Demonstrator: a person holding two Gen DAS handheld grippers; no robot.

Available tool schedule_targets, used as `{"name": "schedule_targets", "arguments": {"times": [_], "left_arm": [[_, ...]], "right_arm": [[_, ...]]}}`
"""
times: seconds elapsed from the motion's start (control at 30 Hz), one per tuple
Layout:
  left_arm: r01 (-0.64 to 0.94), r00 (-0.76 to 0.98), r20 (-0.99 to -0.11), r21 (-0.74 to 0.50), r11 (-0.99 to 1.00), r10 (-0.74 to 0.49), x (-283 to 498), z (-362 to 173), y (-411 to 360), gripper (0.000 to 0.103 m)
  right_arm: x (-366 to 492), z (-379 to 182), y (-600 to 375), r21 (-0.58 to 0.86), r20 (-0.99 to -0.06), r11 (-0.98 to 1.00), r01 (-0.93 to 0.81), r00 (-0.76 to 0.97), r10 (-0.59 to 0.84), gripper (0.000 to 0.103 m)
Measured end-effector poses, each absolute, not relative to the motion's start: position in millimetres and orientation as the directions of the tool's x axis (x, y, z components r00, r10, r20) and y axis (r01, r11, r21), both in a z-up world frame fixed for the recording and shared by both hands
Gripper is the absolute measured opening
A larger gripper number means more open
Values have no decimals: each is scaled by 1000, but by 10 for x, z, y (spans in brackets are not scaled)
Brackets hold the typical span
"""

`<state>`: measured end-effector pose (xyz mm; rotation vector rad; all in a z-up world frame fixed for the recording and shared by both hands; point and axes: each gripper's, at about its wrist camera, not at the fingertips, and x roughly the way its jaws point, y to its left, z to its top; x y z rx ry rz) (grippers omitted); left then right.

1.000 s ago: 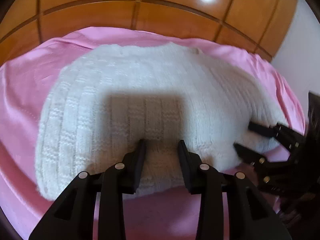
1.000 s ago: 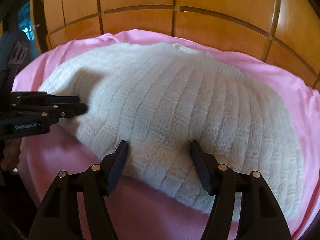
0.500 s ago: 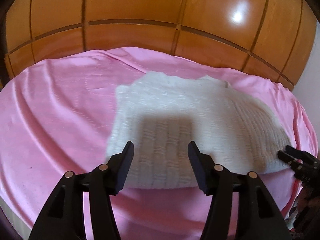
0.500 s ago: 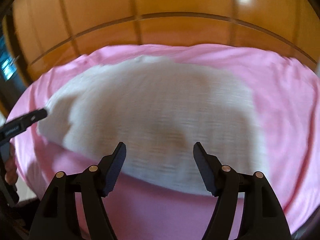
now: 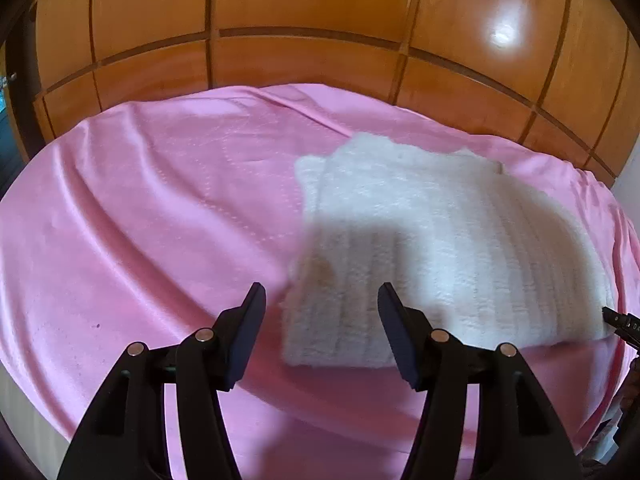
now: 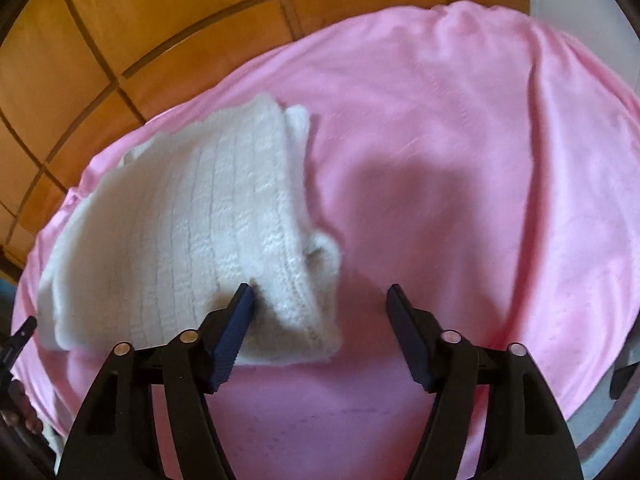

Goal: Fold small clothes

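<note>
Now your left claw (image 5: pixel 320 300) gapes empty over the folded white knit (image 5: pixel 440 248), your right claw (image 6: pixel 320 300) just narrowed, parted, gripping nothing, pink sheet (image 6: pixel 460 160) beneath.

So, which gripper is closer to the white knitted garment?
Right. The right gripper has one finger at the white knitted garment's folded corner; the left gripper hovers open, back from its near edge.

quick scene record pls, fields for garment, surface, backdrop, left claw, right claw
garment: white knit piece, folded, lying flat
surface: pink sheet, wrinkled
backdrop: wooden panelled wall
left claw: open, nothing held, over the garment's near left corner
right claw: open, nothing held, jaws just been closing, garment's near right corner between them
</note>
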<state>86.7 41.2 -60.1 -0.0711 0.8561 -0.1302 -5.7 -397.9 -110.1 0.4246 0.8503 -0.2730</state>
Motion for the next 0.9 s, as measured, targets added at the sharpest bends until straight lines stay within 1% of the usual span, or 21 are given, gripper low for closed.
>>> {"name": "schedule_targets", "arguments": {"times": [0.07, 0.1, 0.13, 0.17, 0.2, 0.23, 0.37, 0.43, 0.47, 0.5, 0.53, 0.57, 0.6, 0.63, 0.67, 0.8, 0.9], "left_arm": [[77, 638, -758, -118, 990, -140, 895, -655, 471, 57], [79, 631, -762, -122, 989, -144, 904, -679, 490, 53], [98, 609, -774, -144, 985, -173, 924, -734, 518, 29], [107, 592, -784, -153, 982, -187, 943, -774, 532, 17], [106, 578, -794, -157, 982, -189, 954, -820, 554, 11], [100, 571, -799, -160, 982, -189, 956, -877, 587, 11], [105, 562, -802, -173, 979, -202, 942, -923, 608, 11], [97, 560, -797, -208, 973, -226, 961, -893, 662, 17], [95, 563, -789, -235, 967, -247, 968, -867, 698, 23], [85, 575, -775, -265, 961, -264, 977, -820, 757, 42], [78, 585, -764, -283, 956, -274, 991, -791, 797, 48], [71, 592, -752, -309, 949, -289, 1014, -758, 847, 48], [66, 592, -746, -332, 941, -305, 1047, -733, 893, 48], [53, 596, -740, -352, 935, -312, 1098, -705, 943, 48], [43, 602, -735, -359, 932, -311, 1136, -685, 972, 48], [38, 624, -716, -374, 927, -314, 1368, -597, 1017, 48], [59, 620, -709, -386, 921, -337, 1579, -560, 967, 48]], "right_arm": [[-21, -1101, -3926, 252, -772, 895, 368, 635, -44, 30], [-1, -1073, -3874, 217, -773, 908, 357, 631, -64, 26], [11, -1046, -3843, 199, -773, 916, 349, 630, -72, 16], [18, -1010, -3830, 180, -771, 921, 346, 631, -87, 13], [31, -973, -3825, 143, -768, 926, 350, 629, -119, 11], [33, -971, -3851, 117, -771, 924, 365, 620, -147, 9], [62, -1163, -4022, 123, -797, 906, 405, 584, -153, 8], [65, -1115, -3982, 104, -794, 912, 396, 585, -164, 8], [58, -1094, -3988, 114, -794, 911, 396, 588, -156, 8], [60, -1078, -4007, 127, -795, 909, 397, 589, -146, 8], [41, -1060, -4019, 139, -793, 907, 397, 594, -138, 11], [24, -1032, -4026, 147, -788, 905, 400, 600, -137, 23], [1, -991, -4027, 140, -781, 902, 408, 606, -153, 33], [-8, -947, -4018, 127, -769, 899, 418, 615, -177, 47], [-16, -879, -4007, 121, -751, 899, 420, 631, -194, 49], [121, -664, -3897, 107, -707, 915, 390, 677, -206, 49], [346, -538, -3722, 123, -676, 938, 324, 719, -160, 49]]}}
